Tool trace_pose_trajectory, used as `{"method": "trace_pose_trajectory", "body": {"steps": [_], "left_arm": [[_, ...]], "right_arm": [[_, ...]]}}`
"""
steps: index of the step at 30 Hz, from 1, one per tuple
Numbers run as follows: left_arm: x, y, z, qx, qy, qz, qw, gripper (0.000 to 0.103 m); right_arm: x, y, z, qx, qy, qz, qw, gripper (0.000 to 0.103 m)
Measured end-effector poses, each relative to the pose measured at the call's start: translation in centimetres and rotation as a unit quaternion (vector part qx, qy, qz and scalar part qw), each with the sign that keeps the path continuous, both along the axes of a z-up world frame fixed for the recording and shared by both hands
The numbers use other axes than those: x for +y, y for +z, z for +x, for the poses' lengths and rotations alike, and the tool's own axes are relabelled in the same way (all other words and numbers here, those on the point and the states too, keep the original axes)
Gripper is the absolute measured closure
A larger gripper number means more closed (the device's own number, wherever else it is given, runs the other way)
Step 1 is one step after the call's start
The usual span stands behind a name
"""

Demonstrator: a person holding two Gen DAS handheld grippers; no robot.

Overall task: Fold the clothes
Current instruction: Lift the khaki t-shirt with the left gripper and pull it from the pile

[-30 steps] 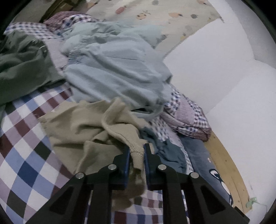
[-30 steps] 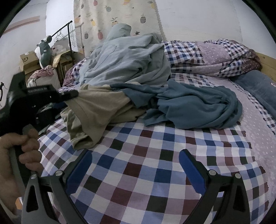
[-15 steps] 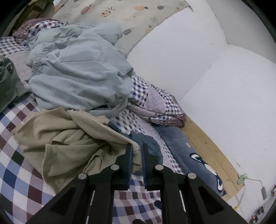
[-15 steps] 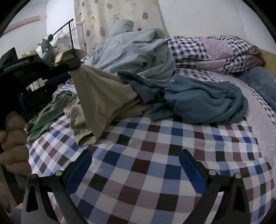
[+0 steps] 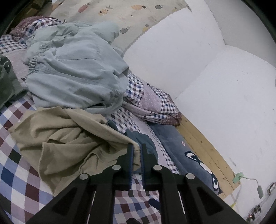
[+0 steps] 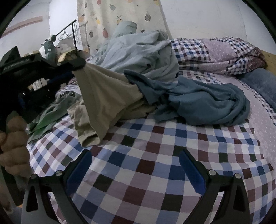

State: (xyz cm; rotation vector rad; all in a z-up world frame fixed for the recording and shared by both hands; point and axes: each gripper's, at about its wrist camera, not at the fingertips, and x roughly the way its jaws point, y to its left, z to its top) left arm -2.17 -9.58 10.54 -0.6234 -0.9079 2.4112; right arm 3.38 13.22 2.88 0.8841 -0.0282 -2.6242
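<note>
Four loose garments [image 6: 110,96] lie on one checked bed [image 6: 155,165] (plus one rumpled quilt [image 6: 224,55]).

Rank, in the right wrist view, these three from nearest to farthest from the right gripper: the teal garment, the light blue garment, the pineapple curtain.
1. teal garment, ahead and to the right on the bed.
2. light blue garment, piled behind it.
3. pineapple curtain, hanging beyond the bed.
</note>
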Motion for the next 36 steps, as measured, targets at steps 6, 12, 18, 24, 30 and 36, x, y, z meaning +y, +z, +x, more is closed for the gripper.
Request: {"method": "trace_pose_trajectory", "body": {"steps": [6, 12, 18, 24, 30, 36], "left_arm": [[1.6, 0.3, 0.4, 0.01, -0.039, -0.022, 0.9989, 0.098], [3.3, 0.5, 1.2, 0.017, -0.081, -0.042, 0.9957, 0.098], [4.7, 0.6, 1.8, 0.023, -0.125, -0.049, 0.9907, 0.098], [5.0, 0.3, 2.0, 0.013, -0.141, -0.046, 0.9888, 0.098], [5.2, -0.2, 1.9, 0.002, -0.151, -0.048, 0.9874, 0.098], [5.0, -1.0, 1.7, -0.017, -0.155, -0.044, 0.9869, 0.098]], "right_arm": [[-0.5, 1.5, 0.7, 0.037, 0.012, -0.016, 0.999, 0.0], [-0.5, 3.1, 1.5, 0.075, 0.006, -0.027, 0.997, 0.0], [-0.3, 4.2, 1.8, 0.097, -0.005, -0.031, 0.995, 0.01], [-0.7, 4.1, 1.5, 0.093, -0.001, -0.023, 0.995, 0.024], [-1.5, 3.5, 0.9, 0.092, -0.001, -0.008, 0.996, 0.042], [-2.1, 3.3, 0.1, 0.092, -0.006, -0.005, 0.996, 0.051]]}}
